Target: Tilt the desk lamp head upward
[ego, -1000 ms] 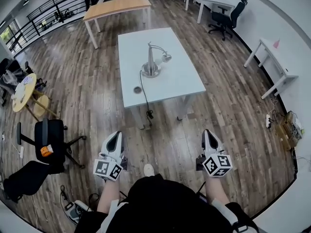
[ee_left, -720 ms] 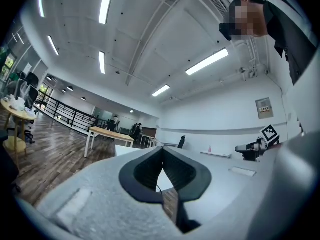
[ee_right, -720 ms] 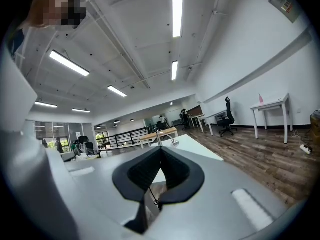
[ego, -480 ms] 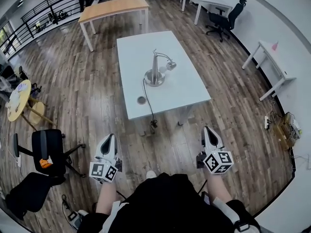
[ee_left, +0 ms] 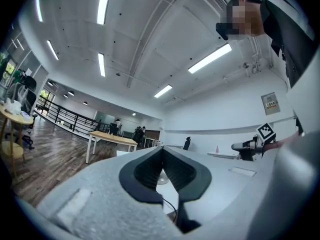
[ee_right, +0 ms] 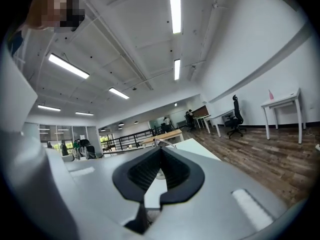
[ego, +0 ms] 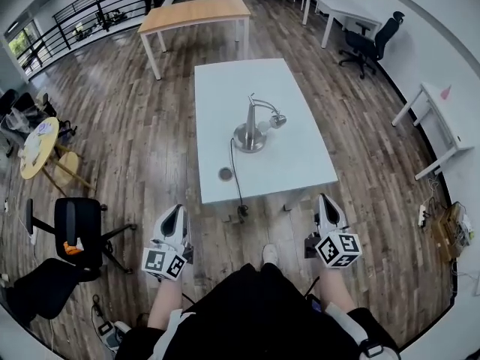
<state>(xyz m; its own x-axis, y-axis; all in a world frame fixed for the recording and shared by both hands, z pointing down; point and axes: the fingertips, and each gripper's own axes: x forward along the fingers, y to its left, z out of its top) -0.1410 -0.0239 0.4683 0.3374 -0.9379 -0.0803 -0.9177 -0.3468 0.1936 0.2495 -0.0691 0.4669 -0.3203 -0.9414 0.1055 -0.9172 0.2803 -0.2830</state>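
Toe of a pale shoe [ego: 269, 254] pokes out at the bottom of the head view, and either side of it come the tongs. The left gripper [ego: 177, 213] is level, jaws pressed together with nothing between them. The left gripper view [ee_left: 163, 151] shows the dark pads meeting in a seam. Same story for the right gripper [ego: 323, 201], closed and empty, and its own view [ee_right: 161, 151] confirms it. Both hang over the plank floor [ego: 142, 148], just short of the near edge of the white table [ego: 300, 163], touching nothing.

On to the table: a small dark disc [ego: 226, 174] sits near the front left corner. A black cable [ego: 235, 171] runs from the near edge, where it drops over, back to the desk lamp [ego: 253, 122]. The lamp stands on its round silver base around the middle of the tabletop, well apart from both grippers. Its lamp head [ego: 278, 121] hangs off a curved neck to the right, angled downward.

Out to the left sit a black office chair [ego: 75, 227] and a round table [ego: 37, 147]. To the right, a white desk [ego: 442, 115] stands by the wall. Further back there's a wood-topped table [ego: 196, 12], then a dark railing [ego: 82, 17] along the far left. Overhead, the gripper views catch ceiling strip lights [ee_left: 210, 58] glowing.
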